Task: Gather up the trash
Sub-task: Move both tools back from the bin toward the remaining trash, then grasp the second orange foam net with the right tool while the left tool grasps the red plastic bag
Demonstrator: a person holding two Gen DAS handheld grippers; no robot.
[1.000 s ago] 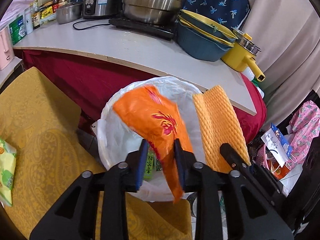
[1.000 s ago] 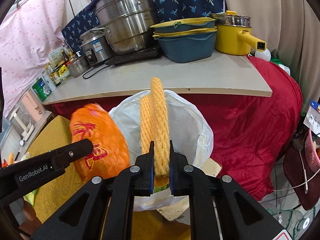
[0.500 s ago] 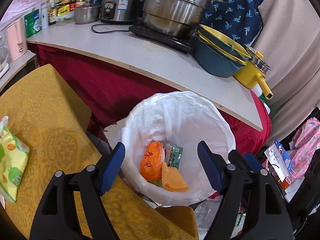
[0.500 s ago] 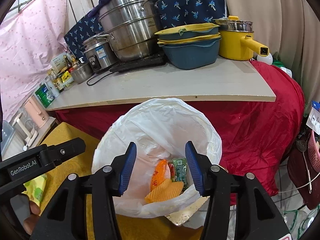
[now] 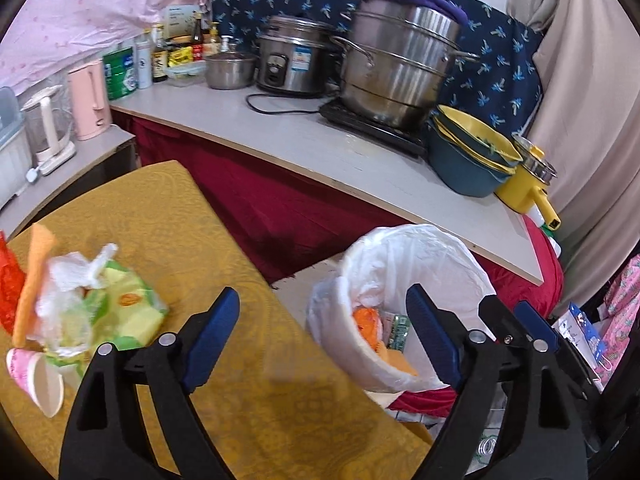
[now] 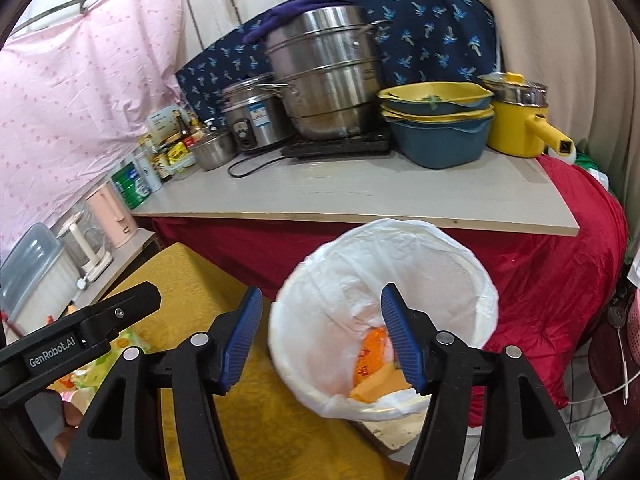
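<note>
A white-lined trash bin stands beside the yellow-clothed table. Inside lie an orange wrapper, an orange foam net and a green packet. My left gripper is open and empty, over the table edge next to the bin. My right gripper is open and empty above the bin's left rim. On the table's left lies more trash: a green-yellow wrapper, clear plastic bags, an orange strip and a pink paper cup.
A grey counter with red skirt runs behind, carrying steel pots, a rice cooker, stacked basins and a yellow pot. A pink kettle stands on a side shelf. Clutter lies on the floor right of the bin.
Both grippers opened and dropped the orange wrapper and the foam net into the bin. The left gripper then swung left, bringing the table's trash pile into view.
</note>
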